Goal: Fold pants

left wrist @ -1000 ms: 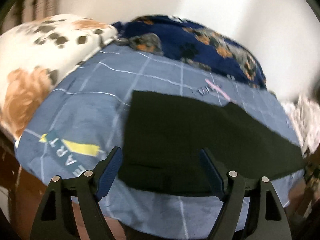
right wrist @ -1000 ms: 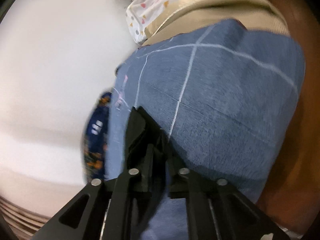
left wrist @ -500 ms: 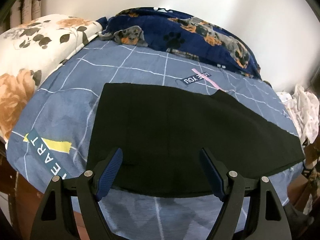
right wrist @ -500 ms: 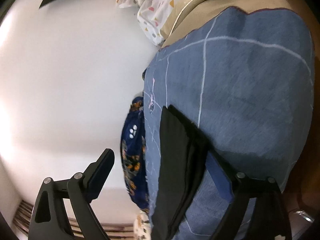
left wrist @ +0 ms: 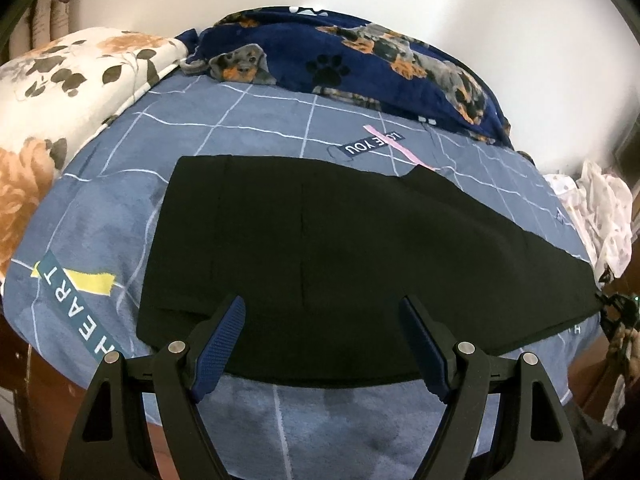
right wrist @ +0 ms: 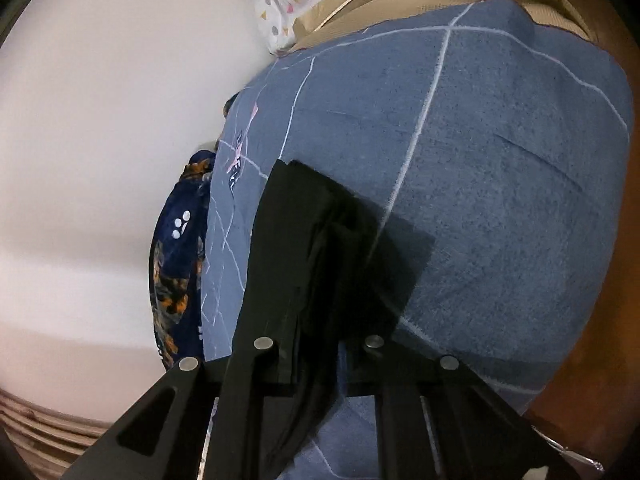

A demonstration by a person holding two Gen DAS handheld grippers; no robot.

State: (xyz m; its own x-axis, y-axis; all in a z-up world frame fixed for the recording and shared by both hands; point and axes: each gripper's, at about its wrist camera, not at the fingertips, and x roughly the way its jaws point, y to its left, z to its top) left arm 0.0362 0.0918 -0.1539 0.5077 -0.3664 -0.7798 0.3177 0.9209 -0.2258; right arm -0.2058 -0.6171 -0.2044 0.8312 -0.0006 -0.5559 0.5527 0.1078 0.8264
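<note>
Your left gripper is wide apart with nothing in it, just over the near edge of the black pants on the blue sheet. Past them, the sheet reads "LOVE YOU"; at your left, "HEART". Your right gripper has just closed and pinches the pants' end.

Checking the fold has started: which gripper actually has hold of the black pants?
The right gripper: its jaws have just closed on the black pants. The left gripper hovers open above them.
</note>
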